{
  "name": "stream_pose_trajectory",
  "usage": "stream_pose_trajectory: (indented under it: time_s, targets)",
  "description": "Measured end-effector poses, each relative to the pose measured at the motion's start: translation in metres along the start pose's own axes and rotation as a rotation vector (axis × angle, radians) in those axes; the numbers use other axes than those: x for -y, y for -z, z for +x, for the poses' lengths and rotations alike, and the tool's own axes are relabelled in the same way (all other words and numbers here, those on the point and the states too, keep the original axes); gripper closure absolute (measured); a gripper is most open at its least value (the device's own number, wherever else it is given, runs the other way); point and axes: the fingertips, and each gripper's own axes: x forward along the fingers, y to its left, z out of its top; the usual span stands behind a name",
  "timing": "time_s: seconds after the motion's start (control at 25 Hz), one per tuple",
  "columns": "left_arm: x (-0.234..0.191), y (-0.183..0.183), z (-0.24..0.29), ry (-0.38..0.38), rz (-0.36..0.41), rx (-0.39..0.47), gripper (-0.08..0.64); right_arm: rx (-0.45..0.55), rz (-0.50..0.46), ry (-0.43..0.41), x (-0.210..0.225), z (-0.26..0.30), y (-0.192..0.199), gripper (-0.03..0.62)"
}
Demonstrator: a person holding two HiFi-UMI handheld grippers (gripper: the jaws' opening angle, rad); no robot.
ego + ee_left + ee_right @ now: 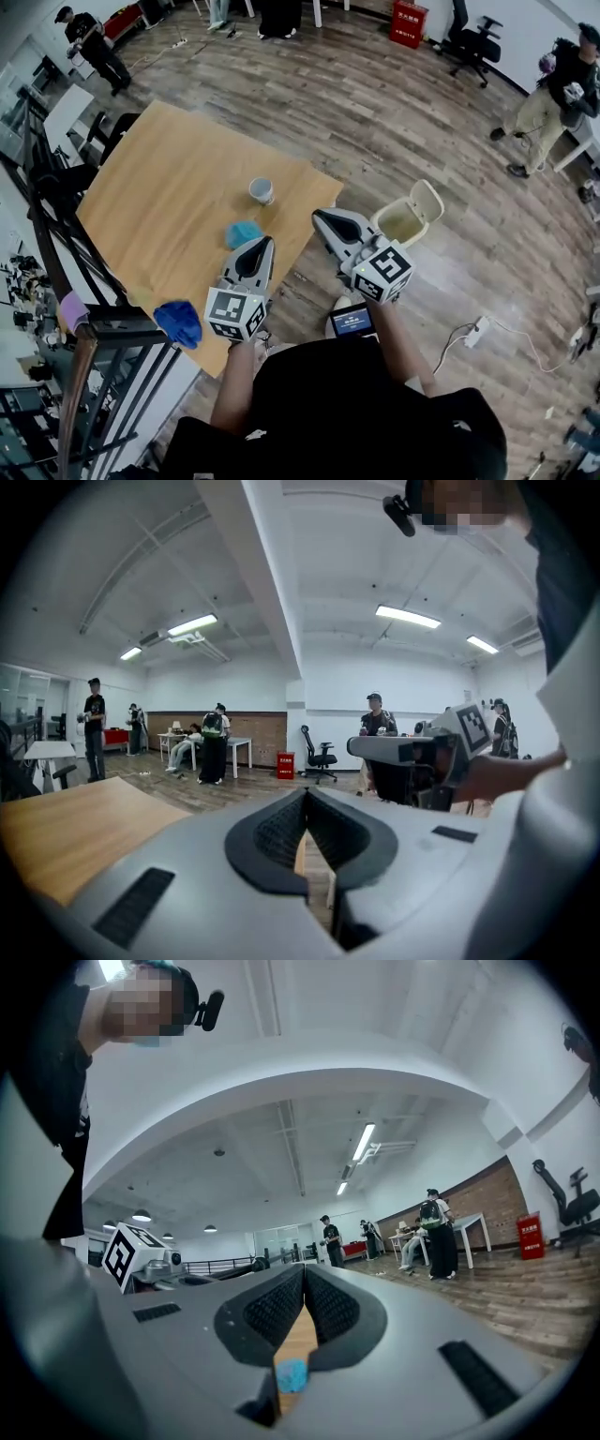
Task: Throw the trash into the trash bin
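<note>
In the head view a wooden table [169,178] carries a small grey-white cup [262,190] and a crumpled light-blue piece of trash [243,233]. A cream trash bin [403,223] with its lid up stands on the floor off the table's right corner. My left gripper [262,241] is over the table's near edge, just right of the blue trash, shut and empty. My right gripper [320,216] is over the floor between table and bin, shut with nothing held. The blue trash [292,1373] shows below the shut jaws in the right gripper view.
A darker blue cloth [178,322] lies at the table's near left corner by a metal railing [56,244]. A power strip and cable [478,329] lie on the floor at right. People stand at the far left [94,47] and far right [553,98]. An office chair [469,42] stands at the back.
</note>
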Motion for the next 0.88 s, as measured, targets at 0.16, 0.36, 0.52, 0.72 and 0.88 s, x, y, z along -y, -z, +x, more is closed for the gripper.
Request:
stream_pose_trajectory:
  time_s: [0.16,0.36,0.52,0.72,0.88]
  targets:
    - [-0.021,0.004,0.032,-0.025,-0.029,-0.037,0.552,-0.037,0.027,-0.016,0.035,0.028,0.003,0.594]
    - [-0.064,0.02,0.041,-0.039,-0.096,-0.085,0.552,-0.099,0.051,-0.057,0.039,0.069,0.022,0.594]
    - [-0.107,0.046,0.052,-0.099,-0.167,-0.147,0.552,-0.149,0.086,-0.046,0.052,0.098,0.035,0.594]
    - [-0.156,0.148,0.059,-0.165,-0.186,-0.258,0.483,-0.244,0.102,-0.036,0.06,0.128,0.115,0.594]
    - [-0.177,0.217,0.067,-0.206,-0.176,-0.389,0.263,-0.32,0.152,-0.038,0.065,0.132,0.164,0.594]
